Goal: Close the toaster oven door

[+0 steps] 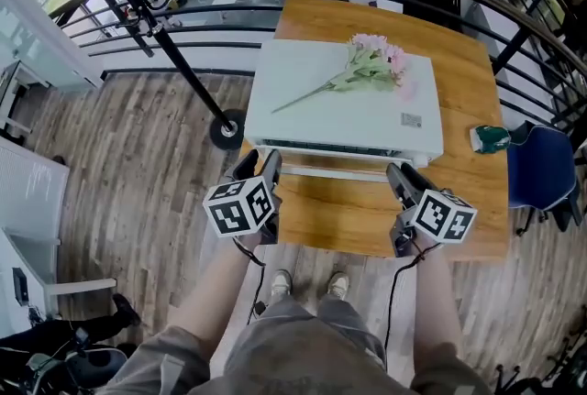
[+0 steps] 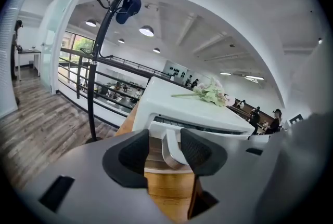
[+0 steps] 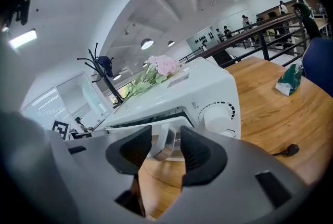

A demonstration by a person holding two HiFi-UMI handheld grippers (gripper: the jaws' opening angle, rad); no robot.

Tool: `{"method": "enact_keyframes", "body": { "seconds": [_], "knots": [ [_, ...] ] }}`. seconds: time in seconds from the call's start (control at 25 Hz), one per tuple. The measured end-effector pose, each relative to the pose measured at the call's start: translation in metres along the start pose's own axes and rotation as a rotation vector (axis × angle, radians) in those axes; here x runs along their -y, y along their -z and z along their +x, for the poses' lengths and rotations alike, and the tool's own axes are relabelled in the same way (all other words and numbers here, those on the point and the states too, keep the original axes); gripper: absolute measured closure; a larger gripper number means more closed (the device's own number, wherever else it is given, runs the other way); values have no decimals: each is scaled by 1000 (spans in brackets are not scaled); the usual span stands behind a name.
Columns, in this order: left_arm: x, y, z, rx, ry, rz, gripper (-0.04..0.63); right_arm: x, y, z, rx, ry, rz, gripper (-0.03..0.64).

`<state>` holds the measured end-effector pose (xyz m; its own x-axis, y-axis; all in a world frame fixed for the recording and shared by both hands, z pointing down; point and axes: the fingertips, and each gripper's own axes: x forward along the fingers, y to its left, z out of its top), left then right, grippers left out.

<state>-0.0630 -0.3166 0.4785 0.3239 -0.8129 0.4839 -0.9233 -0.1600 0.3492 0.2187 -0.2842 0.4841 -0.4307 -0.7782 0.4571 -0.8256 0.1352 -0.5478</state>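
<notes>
One oven (image 1: 339,109), one flower bunch (image 1: 367,65), one green packet (image 1: 491,139) at the right, one tabletop (image 1: 348,224), one chair (image 1: 537,169), one coat stand (image 1: 174,54) far left, two grippers: left gripper (image 1: 260,163), right gripper (image 1: 402,171).

I can read no word or number anywhere. The small grey sticker (image 1: 411,119) on top of my toaster oven (image 1: 348,104), right of centre, is too small to read. So is the tiny mark (image 3: 200,105) beside its dial (image 3: 217,113).
</notes>
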Motion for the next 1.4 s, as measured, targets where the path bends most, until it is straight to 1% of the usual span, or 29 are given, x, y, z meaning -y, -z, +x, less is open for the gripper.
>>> {"method": "enact_keyframes", "body": {
  "seconds": [0.08, 0.2, 0.28, 0.36, 0.44, 0.48, 0.56, 0.68, 0.88, 1.0, 1.08, 1.16, 1.28, 1.4],
  "knots": [
    [-1, -5, 2, 18, -18, -22, 387, 1, -5, 4, 13, 17, 16, 426],
    [-1, -11, 2, 42, -11, -92, 380, 5, -15, 5, 47, 47, 49, 426],
    [-1, -11, 0, 44, -5, -92, 380, 5, -18, 3, 55, 65, 37, 426],
    [-1, -9, -5, 40, -3, -67, 380, 3, -17, 0, 58, 76, 9, 426],
    [1, -9, -15, 41, 2, -22, 382, -2, -17, -7, 62, 85, -38, 426],
    [4, -11, -21, 48, 10, 12, 390, -8, -20, -13, 70, 86, -72, 426],
    [16, -23, -35, 82, 39, 96, 427, -23, -29, -27, 99, 76, -148, 428],
    [40, -50, -60, 163, 88, 213, 460, -55, -51, -52, 165, 36, -255, 461],
    [82, -105, -109, 309, 153, 360, 492, -121, -93, -108, 313, -61, -402, 522],
    [103, -129, -141, 385, 186, 414, 508, -159, -112, -142, 402, -119, -473, 548],
    [114, -139, -160, 420, 209, 438, 517, -179, -118, -163, 447, -144, -510, 555],
    [124, -144, -177, 448, 222, 480, 525, -195, -121, -181, 481, -162, -540, 559],
    [135, -147, -198, 489, 234, 553, 537, -212, -122, -205, 521, -169, -585, 561],
    [141, -144, -213, 515, 243, 595, 549, -220, -119, -223, 545, -158, -634, 563]
  ]
}}
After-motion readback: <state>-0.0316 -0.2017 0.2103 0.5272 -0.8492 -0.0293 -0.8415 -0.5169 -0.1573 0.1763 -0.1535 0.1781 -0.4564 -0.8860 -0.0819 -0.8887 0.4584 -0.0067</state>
